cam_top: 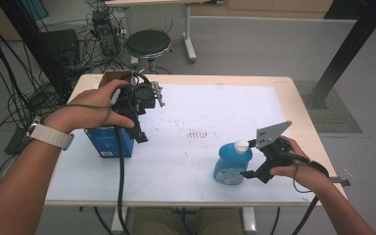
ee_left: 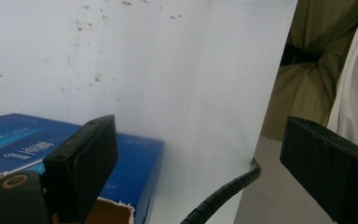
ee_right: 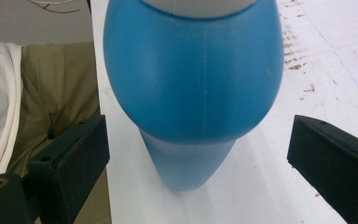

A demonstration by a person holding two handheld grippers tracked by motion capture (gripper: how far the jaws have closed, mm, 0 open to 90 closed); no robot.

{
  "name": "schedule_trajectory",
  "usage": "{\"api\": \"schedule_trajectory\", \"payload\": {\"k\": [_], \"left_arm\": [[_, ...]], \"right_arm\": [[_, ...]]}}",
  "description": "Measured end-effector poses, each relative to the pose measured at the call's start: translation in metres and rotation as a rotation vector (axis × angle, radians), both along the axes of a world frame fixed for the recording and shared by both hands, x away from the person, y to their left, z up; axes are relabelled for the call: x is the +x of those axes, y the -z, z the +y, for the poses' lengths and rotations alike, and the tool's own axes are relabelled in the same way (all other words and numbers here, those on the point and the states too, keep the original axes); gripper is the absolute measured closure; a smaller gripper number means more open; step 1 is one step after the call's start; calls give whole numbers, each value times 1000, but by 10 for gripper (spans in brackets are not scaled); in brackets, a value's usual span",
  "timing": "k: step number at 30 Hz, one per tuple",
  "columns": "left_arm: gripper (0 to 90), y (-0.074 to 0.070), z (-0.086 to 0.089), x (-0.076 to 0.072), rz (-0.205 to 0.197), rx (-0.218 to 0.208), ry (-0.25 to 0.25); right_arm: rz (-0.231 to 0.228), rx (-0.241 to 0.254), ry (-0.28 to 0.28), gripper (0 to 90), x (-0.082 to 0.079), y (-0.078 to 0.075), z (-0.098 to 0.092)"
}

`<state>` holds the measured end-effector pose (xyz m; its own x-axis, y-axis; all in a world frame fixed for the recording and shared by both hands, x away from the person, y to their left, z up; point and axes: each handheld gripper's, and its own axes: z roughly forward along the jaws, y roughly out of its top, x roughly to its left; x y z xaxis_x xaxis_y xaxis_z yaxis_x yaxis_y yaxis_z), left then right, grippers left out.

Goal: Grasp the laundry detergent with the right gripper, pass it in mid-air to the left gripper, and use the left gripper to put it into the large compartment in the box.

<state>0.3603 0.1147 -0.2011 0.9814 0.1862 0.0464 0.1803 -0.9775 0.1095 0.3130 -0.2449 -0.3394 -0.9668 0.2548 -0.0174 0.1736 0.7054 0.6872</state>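
A white-topped table carries two things: an open blue cardboard box near its left edge and a blue bottle with a white cap toward the near right. In the high view the person's left hand holds the left gripper over the box, the tool angled down toward the near side, its cable trailing off the near edge of the table. In the left gripper view its jaws stand spread wide, one over the box's torn brown rim and blue side, the other out past the table edge, nothing between them but bare white tabletop. The right hand holds the right gripper just beside the bottle's right side. In the right gripper view the jaws are spread on either side of the bottle, apart from it, the rounded blue body standing upright between them
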Motion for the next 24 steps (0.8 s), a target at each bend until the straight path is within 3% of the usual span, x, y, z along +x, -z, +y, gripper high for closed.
{"api": "schedule_trajectory", "payload": {"k": [24], "left_arm": [[120,1,0,1,-3,-2,-4]], "right_arm": [[-2,7,4,39,0,3,1]]}}
